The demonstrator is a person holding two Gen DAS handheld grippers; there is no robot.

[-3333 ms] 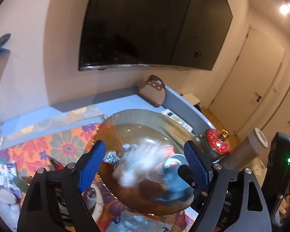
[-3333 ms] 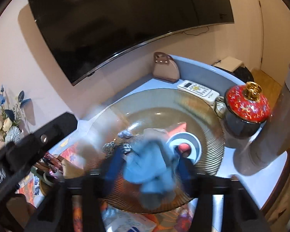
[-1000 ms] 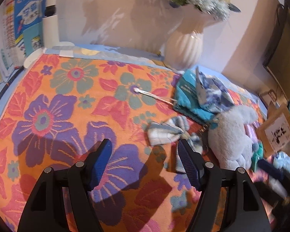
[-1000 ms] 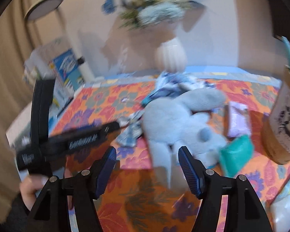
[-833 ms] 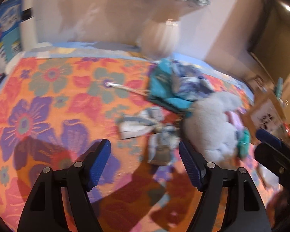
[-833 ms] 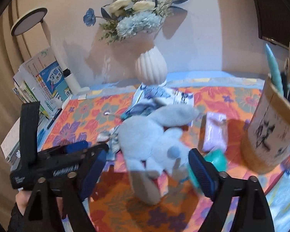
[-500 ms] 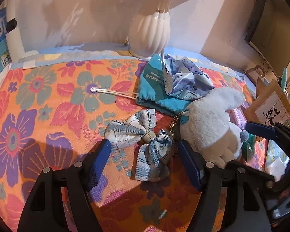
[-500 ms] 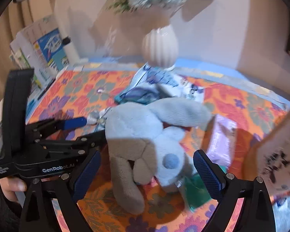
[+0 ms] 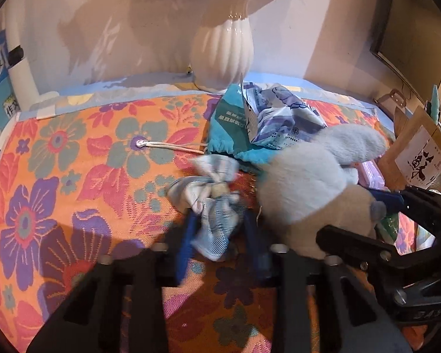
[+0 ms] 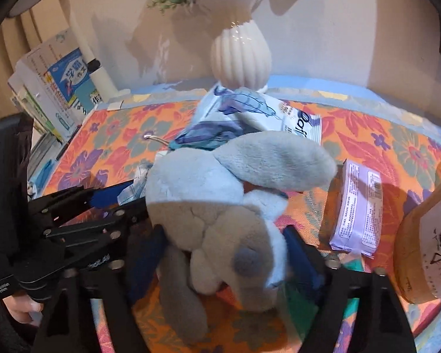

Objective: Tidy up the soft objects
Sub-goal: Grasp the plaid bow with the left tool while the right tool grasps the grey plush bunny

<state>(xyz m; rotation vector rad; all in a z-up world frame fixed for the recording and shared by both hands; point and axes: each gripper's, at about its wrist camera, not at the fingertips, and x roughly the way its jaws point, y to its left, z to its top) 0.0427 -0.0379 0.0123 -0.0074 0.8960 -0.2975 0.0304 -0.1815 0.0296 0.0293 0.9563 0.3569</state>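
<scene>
I see the counter (image 9: 150,81) under a floral cloth (image 9: 73,161), bearing plush rabbit (image 10: 220,206), plaid bow (image 9: 211,203), teal pouch (image 9: 229,129), white vase (image 9: 222,56).
</scene>
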